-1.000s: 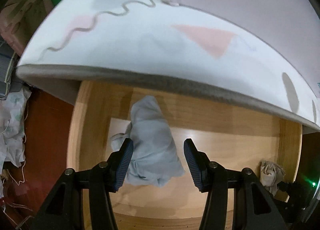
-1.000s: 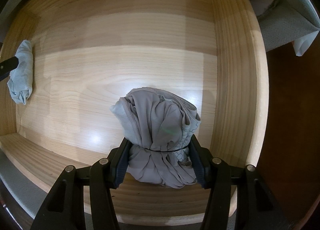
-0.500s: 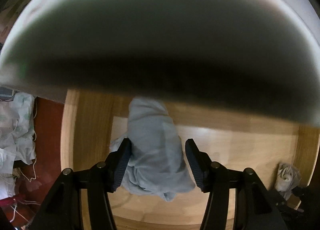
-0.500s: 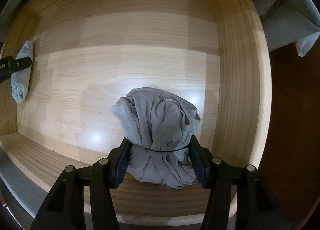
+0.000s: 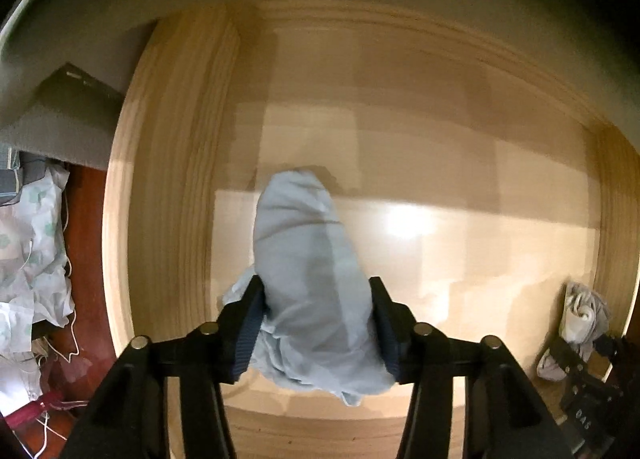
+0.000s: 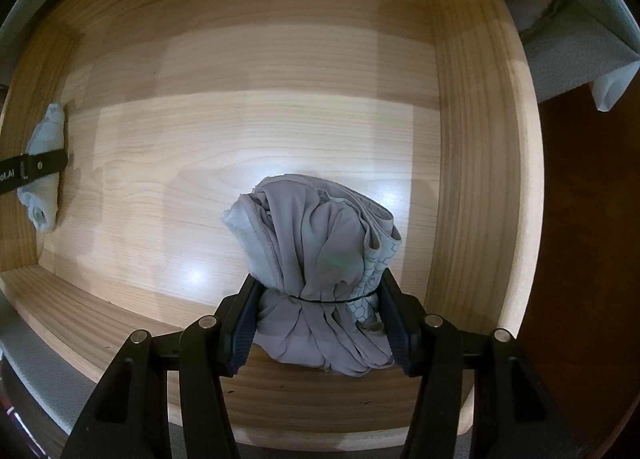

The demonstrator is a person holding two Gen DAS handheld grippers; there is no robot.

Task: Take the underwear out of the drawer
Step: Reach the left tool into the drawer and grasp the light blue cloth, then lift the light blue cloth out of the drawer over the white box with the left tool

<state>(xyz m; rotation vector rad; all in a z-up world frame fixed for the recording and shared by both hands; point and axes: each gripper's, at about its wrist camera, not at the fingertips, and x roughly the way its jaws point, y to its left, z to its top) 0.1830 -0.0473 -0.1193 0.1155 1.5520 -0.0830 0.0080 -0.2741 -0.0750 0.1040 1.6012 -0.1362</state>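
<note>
In the left wrist view a light blue rolled underwear (image 5: 304, 243) lies on the floor of the wooden drawer (image 5: 160, 179), near its left wall. My left gripper (image 5: 316, 287) points down over it. Its jaws are closing, and both pads touch the sides of the roll. In the right wrist view my right gripper (image 6: 318, 287) is shut on a grey underwear bundle (image 6: 316, 235) tied with a thin black band, near the drawer's right wall (image 6: 472, 139). The blue roll (image 6: 46, 127) and a left finger (image 6: 44, 167) show at far left.
Patterned white cloth and cords (image 5: 36, 259) lie on the dark red floor left of the drawer. A grey padded edge (image 5: 60, 119) overhangs the drawer's back left. Grey upholstery (image 6: 568, 55) sits beyond the right wall. The drawer's middle floor (image 6: 260, 139) is bare wood.
My left gripper has sunk below the white patterned edge into the drawer, and its jaws have narrowed onto the blue roll. The right gripper and grey bundle have not moved.
</note>
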